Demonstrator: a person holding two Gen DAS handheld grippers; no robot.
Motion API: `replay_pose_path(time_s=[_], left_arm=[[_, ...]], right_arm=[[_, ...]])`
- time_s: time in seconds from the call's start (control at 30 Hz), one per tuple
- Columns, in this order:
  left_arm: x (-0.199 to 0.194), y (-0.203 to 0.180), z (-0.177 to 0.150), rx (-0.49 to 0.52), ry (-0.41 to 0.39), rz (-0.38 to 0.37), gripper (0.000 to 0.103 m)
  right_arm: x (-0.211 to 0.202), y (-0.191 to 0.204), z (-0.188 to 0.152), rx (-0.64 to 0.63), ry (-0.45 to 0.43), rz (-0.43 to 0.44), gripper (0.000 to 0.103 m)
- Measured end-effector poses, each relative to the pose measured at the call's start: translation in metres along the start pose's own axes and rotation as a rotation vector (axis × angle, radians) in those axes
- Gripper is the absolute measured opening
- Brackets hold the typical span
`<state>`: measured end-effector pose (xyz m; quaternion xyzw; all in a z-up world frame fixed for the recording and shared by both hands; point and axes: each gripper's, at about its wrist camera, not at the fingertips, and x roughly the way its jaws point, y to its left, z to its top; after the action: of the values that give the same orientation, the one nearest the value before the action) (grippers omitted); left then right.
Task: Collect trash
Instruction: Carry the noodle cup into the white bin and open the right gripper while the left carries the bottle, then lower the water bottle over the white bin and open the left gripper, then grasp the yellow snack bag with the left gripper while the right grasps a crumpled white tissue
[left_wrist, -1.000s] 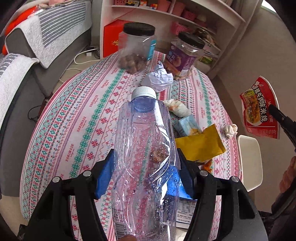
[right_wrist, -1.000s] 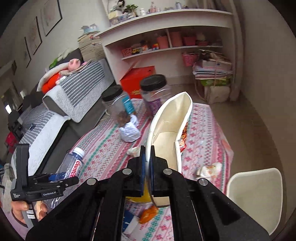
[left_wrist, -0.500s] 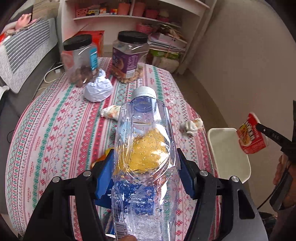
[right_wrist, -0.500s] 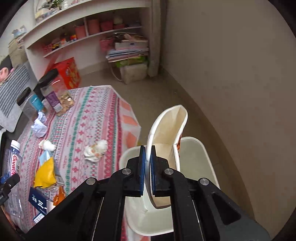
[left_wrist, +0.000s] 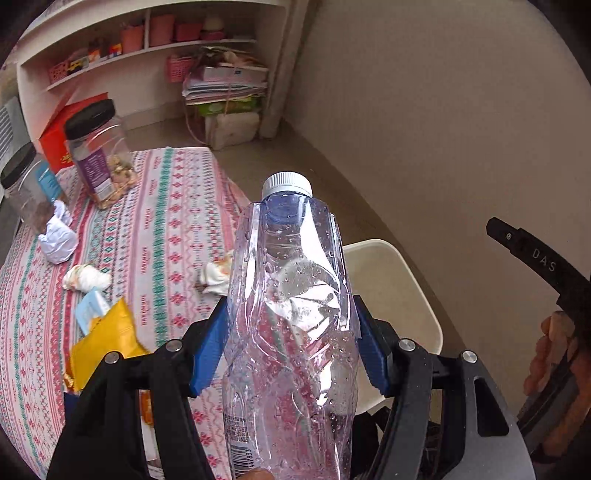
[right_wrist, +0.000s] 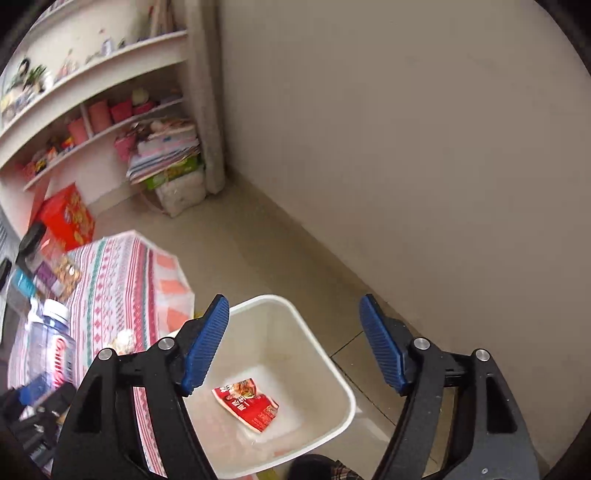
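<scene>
One crumpled clear plastic bottle (left_wrist: 291, 332) between ribbed blue gripper (left_wrist: 291, 347) pads.

Table (left_wrist: 173, 206), patterned red-and-green cloth, left half of frame: two black-lidded jars (left_wrist: 98, 147), white crumpled paper (left_wrist: 57, 238), two soiled tissues (left_wrist: 86, 277), yellow packet (left_wrist: 103, 343), small blue wrapper (left_wrist: 90, 308). Floor (right_wrist: 258, 236): white bin (right_wrist: 328, 373), red box (right_wrist: 66, 218).

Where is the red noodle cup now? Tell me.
In the right wrist view, the cup lies on the bottom of the white bin, below the open right gripper, beside the table.
</scene>
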<state>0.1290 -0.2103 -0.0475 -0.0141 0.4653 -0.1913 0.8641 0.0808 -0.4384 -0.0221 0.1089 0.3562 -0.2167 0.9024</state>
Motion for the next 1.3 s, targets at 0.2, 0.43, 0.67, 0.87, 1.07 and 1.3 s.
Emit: replay_pose_path(time_s=[0.2,0.43,0.67,0.87,1.07,1.3], left_arm=[[0.019,-0.050,0.018,0.062,0.009,-0.051,0.064],[0.009,-0.069,0.028,0.080,-0.041,-0.052,0.077],[-0.004,-0.050,0.014,0.141,-0.064,0.072,0.077],[-0.011,-0.013,0.004,0.131,-0.059,0.130,0.077],[-0.011,0.027,-0.006,0.096,-0.023,0.176,0.079],[0.002,0.075,-0.023,0.099,0.068,0.249,0.080]], right_arm=[[-0.013,-0.037,0.001,0.109,-0.056,-0.017,0.078],[-0.024,-0.049,0.002,0.119,-0.098,-0.010,0.084],[-0.021,-0.031,0.007,0.075,-0.088,0.019,0.091],[-0.021,0.004,-0.002,-0.031,-0.061,0.044,0.095],[-0.019,0.048,-0.015,-0.137,-0.014,0.087,0.096],[-0.012,0.096,-0.031,-0.235,0.029,0.124,0.096]])
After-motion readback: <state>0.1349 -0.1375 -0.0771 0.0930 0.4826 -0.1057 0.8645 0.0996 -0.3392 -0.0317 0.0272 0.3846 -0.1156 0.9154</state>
